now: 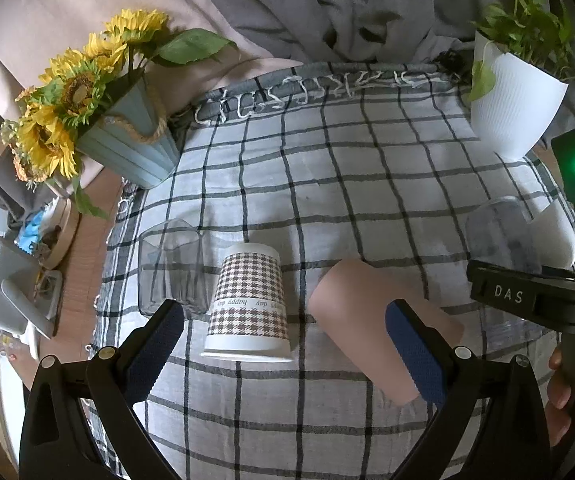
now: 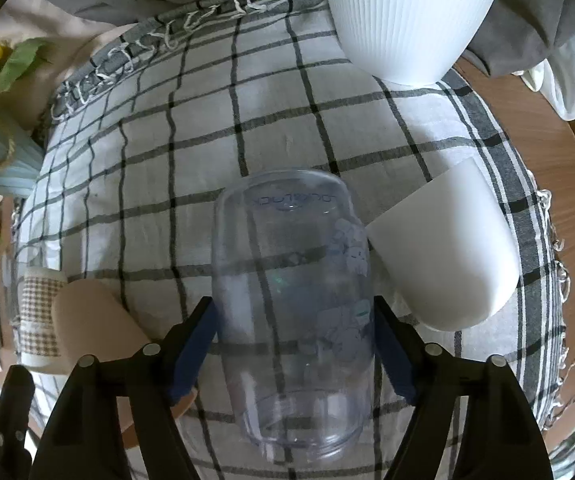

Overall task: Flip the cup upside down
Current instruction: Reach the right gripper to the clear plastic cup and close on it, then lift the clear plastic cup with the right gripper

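Clearly, the right gripper (image 2: 293, 344) has its jaws around the clear plastic tumbler with faint blue print (image 2: 291, 300), one blue pad on each side of the wall, touching it or nearly so. The tumbler seems already turned: its closed, rounded base points away and up, and its open mouth is low, near the camera, over the grey-and-white checked cloth (image 2: 167, 152) that covers the desk. I cannot tell if the rim sits on the cloth yet. The grip is at mid-height, which I judge gives good control while the cup is rotated and lowered.

Just beside the tumbler is a plain white cup (image 2: 443, 252), tilted in this view, close enough that it may be bumped.

The left gripper (image 1: 287, 344) hovers with jaws wide open and holds nothing; it waits over the brown houndstooth paper cup (image 1: 249, 300), which stands mouth down, and the plain pink cup (image 1: 371, 316) to its right. A clear square-sided glass (image 1: 171, 264) stands to the left. These cups form a row, so the tumbler probably belongs in that row too.
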{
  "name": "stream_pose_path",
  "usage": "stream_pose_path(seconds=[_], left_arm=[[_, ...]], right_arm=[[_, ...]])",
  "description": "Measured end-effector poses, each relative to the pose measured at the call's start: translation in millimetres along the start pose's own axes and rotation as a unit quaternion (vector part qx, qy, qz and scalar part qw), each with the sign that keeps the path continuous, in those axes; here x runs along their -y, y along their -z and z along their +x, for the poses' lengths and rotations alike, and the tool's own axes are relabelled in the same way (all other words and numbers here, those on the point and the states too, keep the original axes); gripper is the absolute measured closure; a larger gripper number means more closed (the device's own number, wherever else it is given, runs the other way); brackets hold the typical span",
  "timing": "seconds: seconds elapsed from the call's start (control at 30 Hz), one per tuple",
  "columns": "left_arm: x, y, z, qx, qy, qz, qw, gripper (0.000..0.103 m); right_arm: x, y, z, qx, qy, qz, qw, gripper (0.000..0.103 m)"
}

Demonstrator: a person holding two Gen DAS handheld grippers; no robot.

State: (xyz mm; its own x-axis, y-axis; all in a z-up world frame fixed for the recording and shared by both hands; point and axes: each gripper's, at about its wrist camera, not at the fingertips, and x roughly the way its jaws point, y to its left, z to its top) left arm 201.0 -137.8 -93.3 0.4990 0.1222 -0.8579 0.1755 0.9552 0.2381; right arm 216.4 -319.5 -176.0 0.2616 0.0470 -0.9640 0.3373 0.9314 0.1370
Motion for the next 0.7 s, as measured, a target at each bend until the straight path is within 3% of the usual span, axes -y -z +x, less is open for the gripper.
stream_pose_path(seconds=[0.33, 0.7], left_arm=[[-6, 4, -7, 0.005, -0.001, -0.003, 1.0000, 0.000], [-39, 27, -32, 0.012, 0.029, -0.037, 0.9988, 0.000]], right_arm=[[6, 8, -13, 0.023, -0.011, 0.008, 1.000, 0.031], [-14, 54, -95, 0.122, -0.002, -0.015, 0.992, 0.031]])
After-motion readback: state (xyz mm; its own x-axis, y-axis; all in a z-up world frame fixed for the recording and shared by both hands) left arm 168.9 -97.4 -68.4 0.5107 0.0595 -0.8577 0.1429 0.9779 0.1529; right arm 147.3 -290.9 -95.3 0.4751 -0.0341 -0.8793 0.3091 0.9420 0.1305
